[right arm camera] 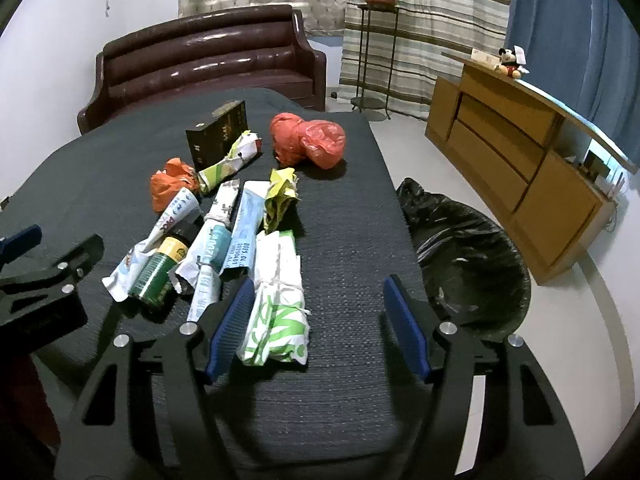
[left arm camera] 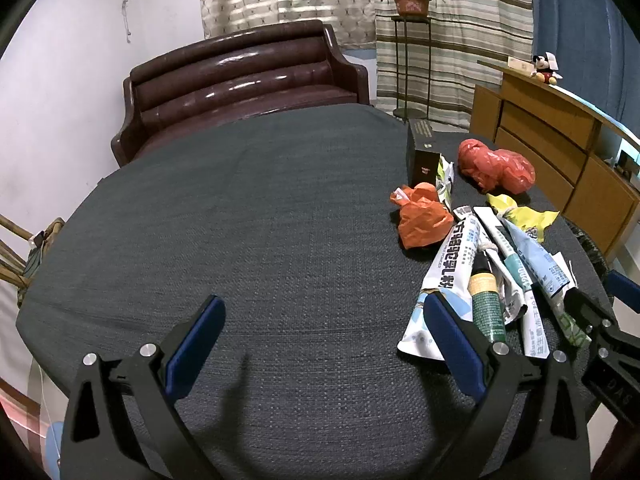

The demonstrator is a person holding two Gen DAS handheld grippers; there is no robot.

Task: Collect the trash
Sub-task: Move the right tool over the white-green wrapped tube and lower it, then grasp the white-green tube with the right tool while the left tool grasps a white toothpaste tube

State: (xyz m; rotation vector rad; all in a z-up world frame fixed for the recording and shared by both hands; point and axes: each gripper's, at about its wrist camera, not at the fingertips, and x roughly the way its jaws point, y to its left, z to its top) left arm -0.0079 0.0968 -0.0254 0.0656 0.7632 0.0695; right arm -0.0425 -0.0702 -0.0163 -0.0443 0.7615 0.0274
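Observation:
Trash lies on a table with a dark grey cloth (left arm camera: 260, 220): a red plastic bag (right arm camera: 308, 142), a crumpled orange bag (right arm camera: 172, 184), a yellow wrapper (right arm camera: 282, 196), a dark box (right arm camera: 218, 138), a green can (right arm camera: 158, 268) and several rolled white packets. A green-and-white packet (right arm camera: 280, 304) lies just ahead of my right gripper (right arm camera: 318, 312), which is open and empty, its left finger beside the packet. My left gripper (left arm camera: 324, 340) is open and empty over bare cloth, left of the pile (left arm camera: 480, 272). A bin lined with a black bag (right arm camera: 472, 256) stands on the floor right of the table.
A dark brown leather sofa (left arm camera: 240, 80) stands behind the table. A wooden sideboard (right arm camera: 520, 152) with a plush toy is at the right. A potted plant on a metal stand (right arm camera: 376, 36) stands by the curtains.

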